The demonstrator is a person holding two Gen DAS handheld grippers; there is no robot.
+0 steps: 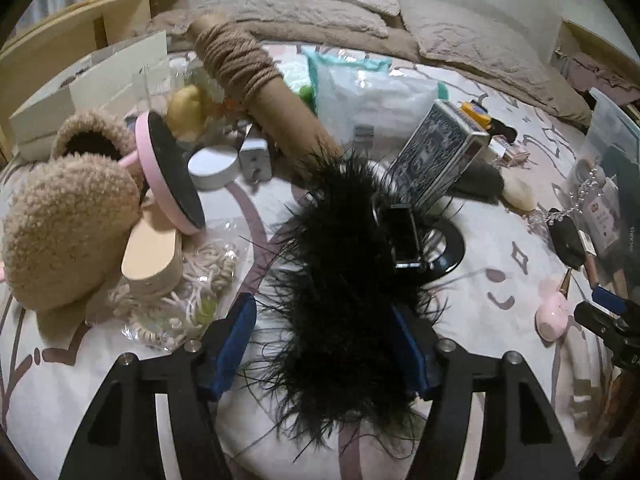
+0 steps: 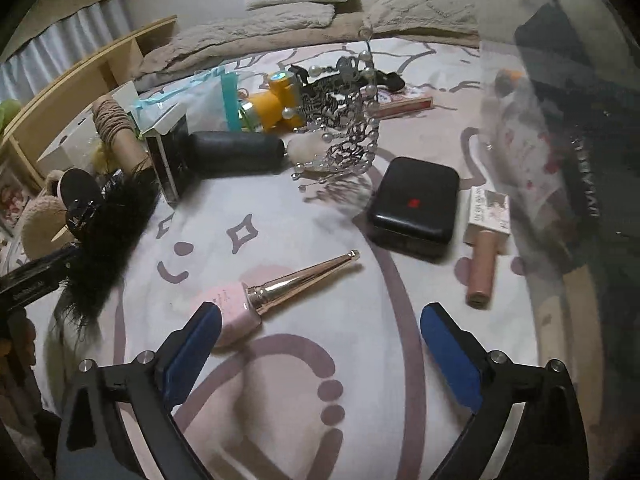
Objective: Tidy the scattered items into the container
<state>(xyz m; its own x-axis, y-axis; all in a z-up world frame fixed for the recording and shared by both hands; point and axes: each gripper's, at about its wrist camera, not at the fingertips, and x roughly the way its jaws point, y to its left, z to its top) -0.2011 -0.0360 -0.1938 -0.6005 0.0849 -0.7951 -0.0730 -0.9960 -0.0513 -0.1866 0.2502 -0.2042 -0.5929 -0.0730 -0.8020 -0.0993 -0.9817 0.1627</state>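
A black feather trim [image 1: 340, 320] lies between blue finger pads [image 1: 232, 344]; ahead, a white bedsheet [image 2: 304, 216] bears mauve shapes and a pink bottle [image 2: 236, 308].

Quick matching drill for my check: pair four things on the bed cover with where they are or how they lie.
1 black feather piece
2 pink polish bottle
3 black case
4 pearl tiara

A standing upright
B flat, lid shut
C between the left tool's pads
D lying beside the right tool's left pad

Pairs: 1-C, 2-D, 3-B, 4-A
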